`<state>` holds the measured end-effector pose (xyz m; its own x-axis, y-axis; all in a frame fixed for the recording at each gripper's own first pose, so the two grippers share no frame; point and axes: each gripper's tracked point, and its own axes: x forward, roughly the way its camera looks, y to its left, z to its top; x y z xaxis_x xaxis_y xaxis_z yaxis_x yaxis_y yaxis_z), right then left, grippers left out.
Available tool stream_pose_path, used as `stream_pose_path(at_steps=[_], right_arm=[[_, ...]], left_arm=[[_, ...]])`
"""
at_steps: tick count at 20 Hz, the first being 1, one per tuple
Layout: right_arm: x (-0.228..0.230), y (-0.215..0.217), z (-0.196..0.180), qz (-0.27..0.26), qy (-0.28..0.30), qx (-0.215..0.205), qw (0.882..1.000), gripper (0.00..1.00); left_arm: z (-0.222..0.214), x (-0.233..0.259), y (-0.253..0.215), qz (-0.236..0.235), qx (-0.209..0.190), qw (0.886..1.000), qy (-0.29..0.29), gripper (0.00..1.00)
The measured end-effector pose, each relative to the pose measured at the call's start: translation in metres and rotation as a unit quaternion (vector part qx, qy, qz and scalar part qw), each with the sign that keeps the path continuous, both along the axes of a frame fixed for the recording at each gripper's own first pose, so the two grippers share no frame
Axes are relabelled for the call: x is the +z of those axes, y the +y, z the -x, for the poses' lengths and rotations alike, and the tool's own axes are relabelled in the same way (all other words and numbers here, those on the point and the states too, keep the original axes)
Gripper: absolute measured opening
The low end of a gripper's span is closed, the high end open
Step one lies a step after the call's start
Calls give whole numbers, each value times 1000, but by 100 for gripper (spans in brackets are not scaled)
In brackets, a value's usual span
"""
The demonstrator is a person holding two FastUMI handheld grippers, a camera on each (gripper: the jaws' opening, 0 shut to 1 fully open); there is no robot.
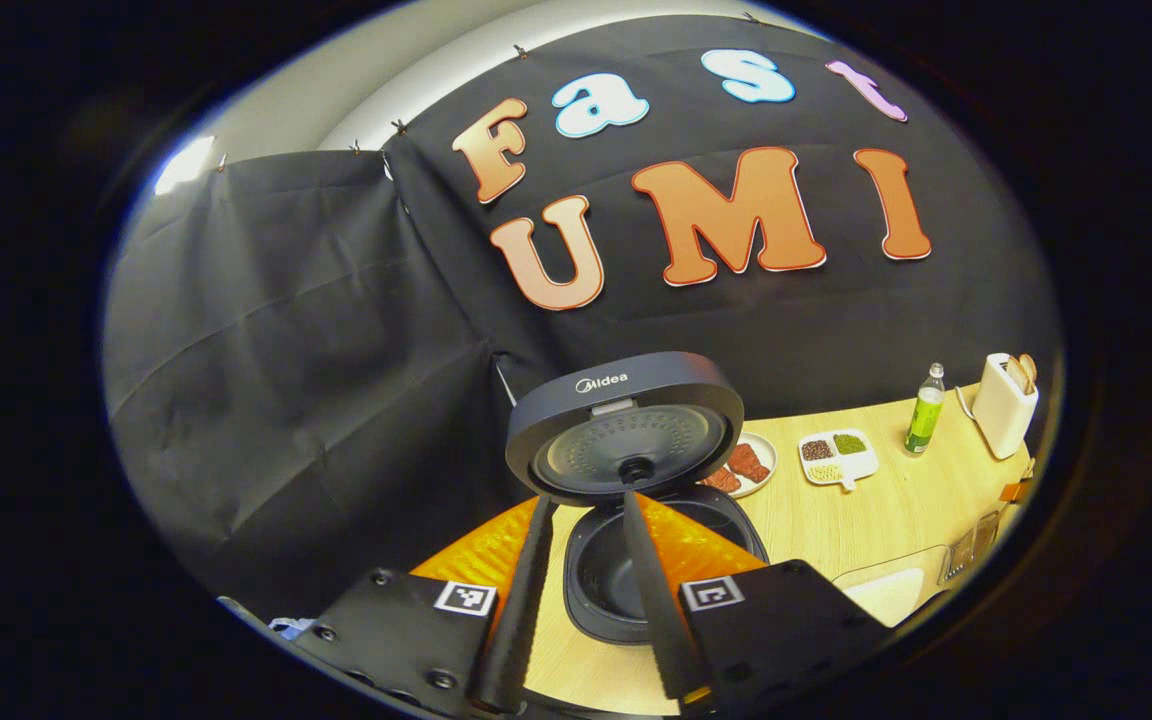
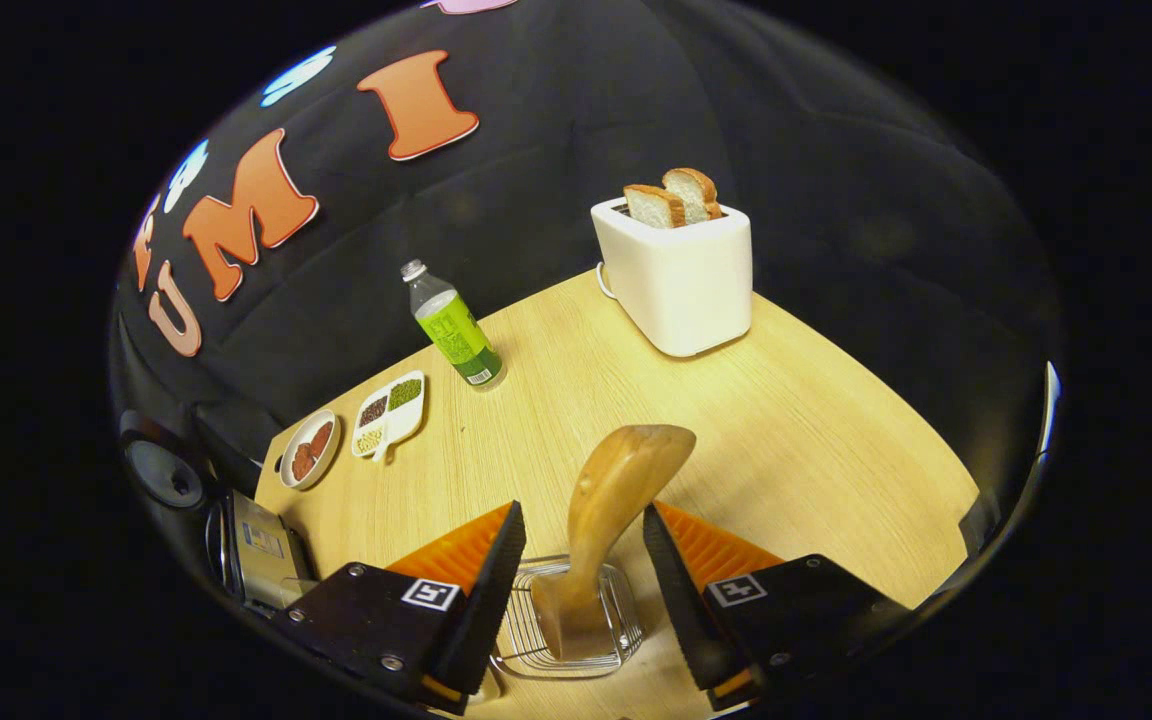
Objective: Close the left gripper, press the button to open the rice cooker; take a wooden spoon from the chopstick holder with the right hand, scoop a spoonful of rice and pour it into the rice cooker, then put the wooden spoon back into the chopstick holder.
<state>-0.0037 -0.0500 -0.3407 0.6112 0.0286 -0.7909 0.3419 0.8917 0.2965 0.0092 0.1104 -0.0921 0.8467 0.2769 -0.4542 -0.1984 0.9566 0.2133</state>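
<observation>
The dark rice cooker (image 1: 626, 430) stands open, its lid tilted up over the empty inner pot (image 1: 611, 575). My left gripper (image 1: 586, 497) hovers just before it with a narrow gap between the fingers and nothing in them. A wooden spoon (image 2: 626, 470) stands bowl-up in the wire chopstick holder (image 2: 566, 625). My right gripper (image 2: 584, 515) is open, one finger on each side of the spoon's handle and neither touching it. A clear container with white rice (image 1: 886, 592) sits on the table right of the cooker.
On the wooden table (image 2: 786, 430) stand a white toaster (image 2: 681, 275) with two bread slices and a green-labelled bottle (image 2: 456, 335). Further left are a divided dish of beans (image 2: 391, 410) and a small plate of brown pieces (image 2: 308, 450). Black cloth walls close the back and sides.
</observation>
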Motion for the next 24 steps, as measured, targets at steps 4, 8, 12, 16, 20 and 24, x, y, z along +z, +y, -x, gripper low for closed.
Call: stream_pose_path(at_steps=[4, 8, 12, 16, 20, 24], right_arm=[[-2, 11, 2, -43, 14, 14, 999, 53], [-4, 6, 6, -56, 21, 11, 998, 22], [2, 8, 18, -65, 13, 19, 998, 15], [10, 5, 33, -59, 1, -2, 998, 13], [41, 0, 27, -51, -35, -40, 997, 8], [95, 3, 23, -32, -91, -55, 994, 8]], left_arm=[[15, -4, -4, 2, 21, 1000, 6, 65], [32, -14, -11, 15, 46, 999, 14, 65], [37, -16, -24, 16, 51, 998, 12, 59], [19, -13, -35, 13, 27, 1000, -4, 55], [-7, -5, -36, 11, -10, 999, -32, 56], [-27, -10, -36, 39, -50, 996, -55, 94]])
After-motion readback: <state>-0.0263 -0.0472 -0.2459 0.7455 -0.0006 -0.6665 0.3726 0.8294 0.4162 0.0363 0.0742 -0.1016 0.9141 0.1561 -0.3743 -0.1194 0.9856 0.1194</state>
